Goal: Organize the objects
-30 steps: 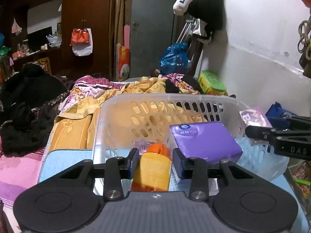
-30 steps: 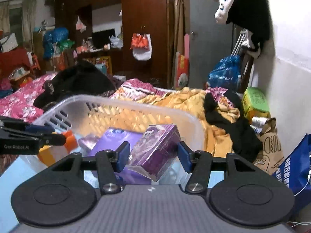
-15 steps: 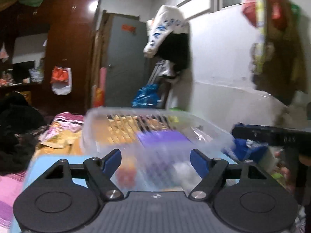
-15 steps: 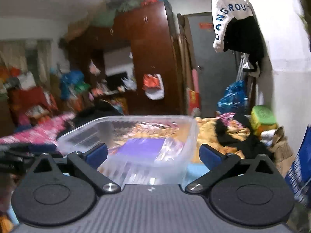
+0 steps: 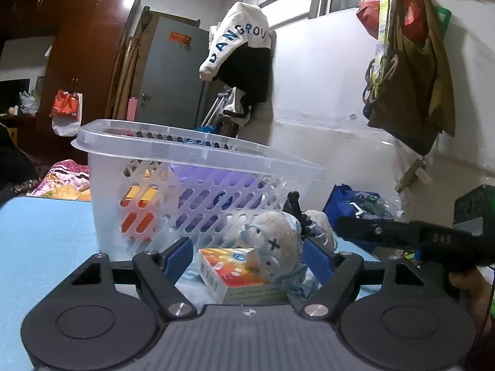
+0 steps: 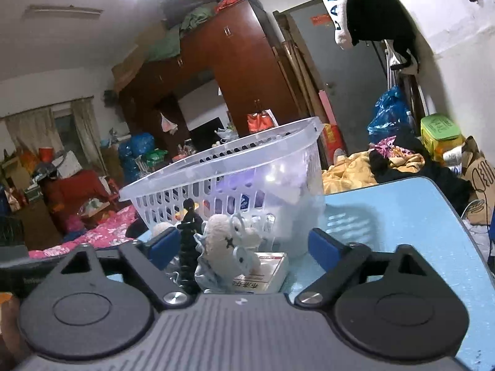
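My left gripper (image 5: 247, 255) stands wide open; my right gripper (image 6: 243, 245), jaws just narrowing, grips nothing.

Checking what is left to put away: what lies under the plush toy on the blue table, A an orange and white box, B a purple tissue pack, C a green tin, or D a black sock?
A: the plush toy rests on an orange and white box, in front of the basket.

A dark red wardrobe (image 6: 235, 71) stood against the far wall beside a grey door (image 5: 173, 74). White hoodie (image 5: 238, 40) hung from a rail. Brown bag (image 5: 411, 71) hung on the white wall. Yellow bedding (image 6: 349, 170) lay beyond the desk (image 6: 402, 216).
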Demonstrator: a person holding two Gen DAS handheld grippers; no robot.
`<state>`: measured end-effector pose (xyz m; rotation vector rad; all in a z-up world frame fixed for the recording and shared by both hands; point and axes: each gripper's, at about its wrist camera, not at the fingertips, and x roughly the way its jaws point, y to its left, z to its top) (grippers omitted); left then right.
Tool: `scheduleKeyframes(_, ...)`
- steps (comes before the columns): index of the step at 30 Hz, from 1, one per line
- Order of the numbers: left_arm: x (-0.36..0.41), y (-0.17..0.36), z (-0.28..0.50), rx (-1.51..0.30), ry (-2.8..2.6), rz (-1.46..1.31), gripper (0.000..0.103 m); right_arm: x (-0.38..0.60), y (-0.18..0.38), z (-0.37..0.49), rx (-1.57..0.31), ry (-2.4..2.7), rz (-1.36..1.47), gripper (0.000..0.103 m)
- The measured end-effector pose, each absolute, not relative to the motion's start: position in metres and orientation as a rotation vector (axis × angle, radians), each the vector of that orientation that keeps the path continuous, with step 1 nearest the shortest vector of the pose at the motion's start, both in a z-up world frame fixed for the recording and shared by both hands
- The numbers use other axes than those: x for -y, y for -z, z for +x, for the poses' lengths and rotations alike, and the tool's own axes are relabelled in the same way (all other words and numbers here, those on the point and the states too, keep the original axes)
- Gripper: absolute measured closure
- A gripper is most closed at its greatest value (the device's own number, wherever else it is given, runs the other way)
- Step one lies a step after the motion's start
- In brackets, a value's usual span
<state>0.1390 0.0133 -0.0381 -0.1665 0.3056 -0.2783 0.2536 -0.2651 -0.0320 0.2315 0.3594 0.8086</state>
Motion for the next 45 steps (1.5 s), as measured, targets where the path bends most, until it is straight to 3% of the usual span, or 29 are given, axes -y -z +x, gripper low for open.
scheduleKeyframes(7, -0.005, 0.038, 0.148, -0.319, 0.296, -0.180, 0.027, 0.263, 0.038, 0.249, -0.365, -0.846, 0.233, 0.045)
scheduleKeyframes(8, -0.002, 0.039, 0.150, -0.323, 0.296, -0.172, 0.030, 0.263, 0.039, 0.248, -0.365, -0.854, 0.232, 0.049)
scheduleKeyframes(10, 0.004, 0.040, 0.155, -0.345, 0.300, -0.152, 0.053, 0.260, 0.042, 0.242, -0.369, -0.861, 0.225, 0.067)
scheduleKeyframes(12, 0.007, 0.042, 0.158, -0.368, 0.316, -0.144, 0.073, 0.260, 0.042, 0.240, -0.367, -0.874, 0.222, 0.068)
scheduleKeyframes(26, 0.019, 0.042, 0.136, -0.256, 0.327, -0.084, 0.089, 0.260, 0.039, 0.218, -0.259, -0.867, 0.158, 0.074)
scheduleKeyframes(28, 0.019, 0.042, 0.133, -0.243, 0.334, -0.085, 0.101, 0.259, 0.038, 0.217, -0.254, -0.872, 0.150, 0.075)
scheduleKeyframes(45, 0.022, 0.044, 0.137, -0.272, 0.322, -0.069, 0.101, 0.257, 0.040, 0.221, -0.259, -0.858, 0.144, 0.075)
